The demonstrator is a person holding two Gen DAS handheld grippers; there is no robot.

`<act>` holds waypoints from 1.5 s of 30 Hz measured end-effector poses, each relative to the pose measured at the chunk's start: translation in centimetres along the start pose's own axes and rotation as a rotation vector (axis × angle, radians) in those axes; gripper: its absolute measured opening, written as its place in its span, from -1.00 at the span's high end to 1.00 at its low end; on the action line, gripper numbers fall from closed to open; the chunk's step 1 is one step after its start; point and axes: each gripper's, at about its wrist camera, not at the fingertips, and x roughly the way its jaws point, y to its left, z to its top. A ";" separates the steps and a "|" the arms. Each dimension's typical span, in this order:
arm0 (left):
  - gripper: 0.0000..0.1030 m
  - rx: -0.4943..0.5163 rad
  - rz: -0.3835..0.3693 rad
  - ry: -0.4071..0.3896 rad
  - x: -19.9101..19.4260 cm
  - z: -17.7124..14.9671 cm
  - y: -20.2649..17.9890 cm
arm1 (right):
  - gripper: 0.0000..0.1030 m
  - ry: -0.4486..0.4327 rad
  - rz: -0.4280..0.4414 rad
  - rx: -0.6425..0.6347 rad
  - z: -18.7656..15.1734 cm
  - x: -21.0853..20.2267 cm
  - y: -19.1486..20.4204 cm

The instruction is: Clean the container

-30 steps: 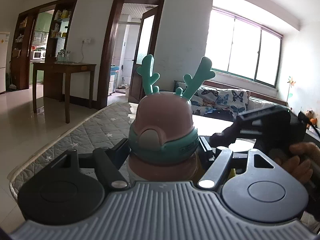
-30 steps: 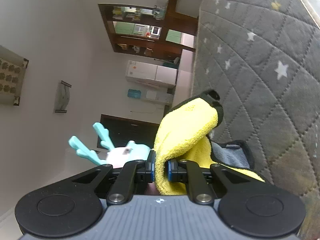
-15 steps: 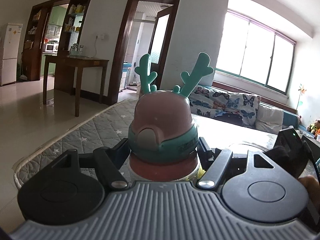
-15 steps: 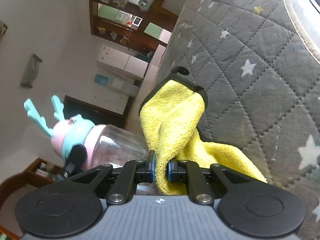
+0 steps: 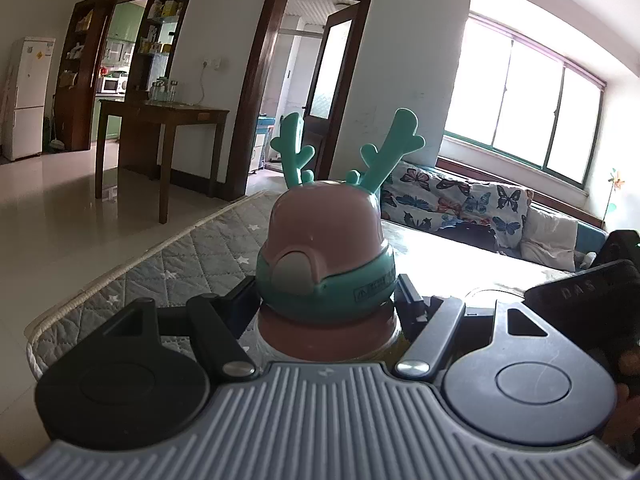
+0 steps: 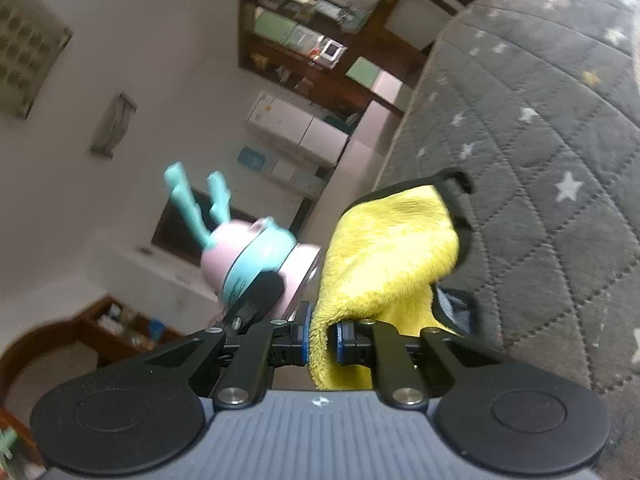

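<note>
Yellow cloth [image 6: 384, 256]: fluffy, dark-edged — pinched between the pressed-together pads of the right gripper [image 6: 322, 338] and bunched up just ahead of them.
Left gripper [image 5: 326, 304]: jaws clamped on either side of the bottle [image 5: 324, 248], just under its teal collar.
Bottle: upright in the left view — pink domed lid, teal antlers, clear body; in the right view it sits just left of the cloth.
Quilted mat [image 5: 172, 264]: grey with white stars, below both grippers.
Sofa [image 5: 472, 204]: butterfly-print cover, far side under the window.
</note>
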 end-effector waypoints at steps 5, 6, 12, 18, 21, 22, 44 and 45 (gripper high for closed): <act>-0.38 -0.013 0.003 0.004 -0.2 0.0 0.1 | 0.79 0.038 -0.050 -0.046 -1.0 0.7 0.1; -0.38 -0.015 0.004 0.006 -0.2 0.1 0.1 | 0.79 0.042 -0.058 -0.047 -1.1 0.7 0.0; -0.38 0.000 0.011 0.014 0.1 0.3 -0.3 | 0.79 0.066 -0.161 -0.099 -2.2 1.1 -0.2; -0.36 0.008 0.017 0.015 0.5 0.6 -0.7 | 0.79 0.038 -0.214 -0.117 -2.3 0.2 -0.1; -0.36 0.014 0.020 0.013 0.9 0.6 -0.9 | 0.79 0.020 -0.218 -0.113 -2.2 -0.7 -0.1; -0.36 0.016 0.021 0.013 1.0 0.6 -1.0 | 0.79 0.014 -0.220 -0.114 -2.2 -1.0 -0.1; -0.36 -0.042 0.001 -0.001 2.5 1.3 -0.2 | 0.79 -0.087 -0.295 -0.167 -2.3 -5.3 0.8; -0.36 -0.045 -0.003 -0.003 2.7 1.3 -0.2 | 0.79 -0.096 -0.306 -0.176 -2.2 -5.5 0.9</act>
